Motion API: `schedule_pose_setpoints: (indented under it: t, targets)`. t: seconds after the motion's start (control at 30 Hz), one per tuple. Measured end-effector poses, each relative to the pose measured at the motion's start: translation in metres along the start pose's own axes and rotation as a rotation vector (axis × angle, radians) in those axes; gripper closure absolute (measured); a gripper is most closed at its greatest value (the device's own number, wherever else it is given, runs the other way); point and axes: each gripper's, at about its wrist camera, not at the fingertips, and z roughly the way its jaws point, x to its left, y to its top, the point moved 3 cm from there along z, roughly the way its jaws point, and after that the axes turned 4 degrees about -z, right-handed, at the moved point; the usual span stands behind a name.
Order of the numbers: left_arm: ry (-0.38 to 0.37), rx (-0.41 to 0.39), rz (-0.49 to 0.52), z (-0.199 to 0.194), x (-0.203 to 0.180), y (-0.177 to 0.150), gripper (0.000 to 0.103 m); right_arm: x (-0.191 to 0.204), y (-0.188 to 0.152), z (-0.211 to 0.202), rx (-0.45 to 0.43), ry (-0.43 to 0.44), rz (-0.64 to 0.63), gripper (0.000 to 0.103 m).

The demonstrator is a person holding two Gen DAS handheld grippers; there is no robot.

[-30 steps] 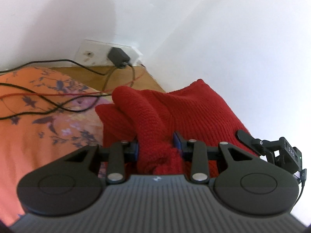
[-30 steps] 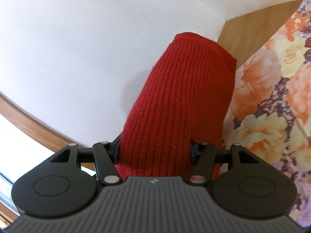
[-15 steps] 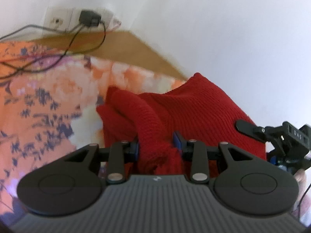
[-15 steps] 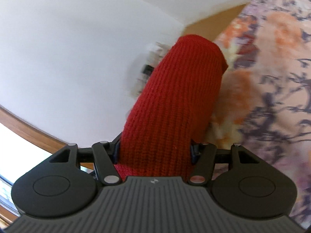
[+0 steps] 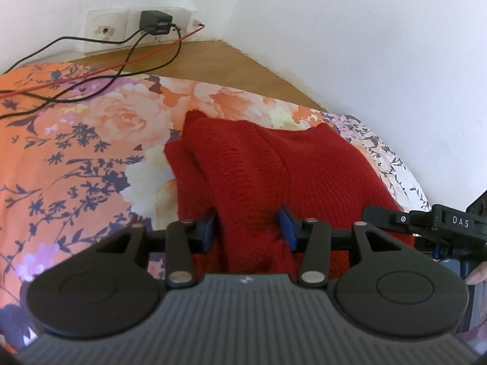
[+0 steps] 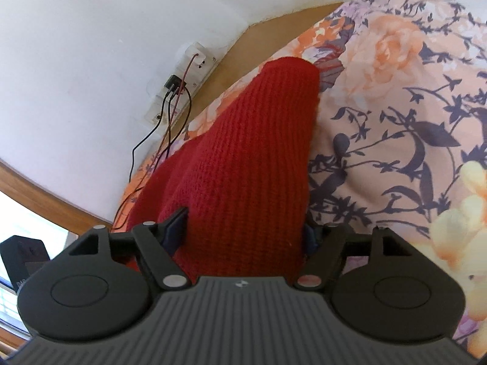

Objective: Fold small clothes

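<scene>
Item: red knit (image 5: 274,164), pinched in both jaws; I'd lower it evenly onto the bed (image 5: 76,152), edges aligned.

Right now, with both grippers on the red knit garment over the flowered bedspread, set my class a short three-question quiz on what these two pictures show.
1. True or false: the left gripper is shut on the red knit garment.
2. What does the right gripper hold? A) a black cable B) the red knit garment C) nothing
3. Fill in: the black charger is plugged into the wall ______.

Key
1. True; blue pads press the fabric on both sides.
2. B
3. Socket, above the wooden ledge beside the flowered bedspread.
</scene>
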Motion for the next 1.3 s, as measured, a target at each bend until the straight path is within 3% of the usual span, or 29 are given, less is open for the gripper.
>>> schedule_pose_setpoints:
  t: [0.23,0.37,0.53,0.73,0.9,1.13,1.3]
  targets:
    - [0.021,-0.005,0.007,-0.029,-0.007,-0.004,0.057,0.011,0.003,-0.02,-0.06,-0.091,-0.064,0.026]
    - [0.035,-0.013,0.031,-0.047,-0.013,-0.011,0.056,0.029,0.004,-0.044,-0.116,-0.094,-0.192,0.036]
    - [0.088,-0.013,0.035,-0.053,-0.017,-0.022,0.056,0.045,-0.004,-0.049,-0.064,-0.081,-0.308,0.047]
    - [0.216,0.039,0.042,-0.03,-0.007,-0.034,0.053,0.056,-0.022,-0.032,-0.03,-0.111,-0.369,0.048]
    - [0.209,0.04,0.055,-0.024,-0.003,-0.035,0.053,0.065,-0.03,-0.018,-0.044,-0.149,-0.417,0.048]
    - [0.165,0.04,0.04,-0.036,-0.004,-0.033,0.053,0.074,-0.036,-0.02,-0.083,-0.213,-0.428,0.045]
    - [0.133,0.019,0.025,-0.057,-0.012,-0.036,0.055,0.079,-0.043,-0.036,-0.122,-0.208,-0.372,0.026]
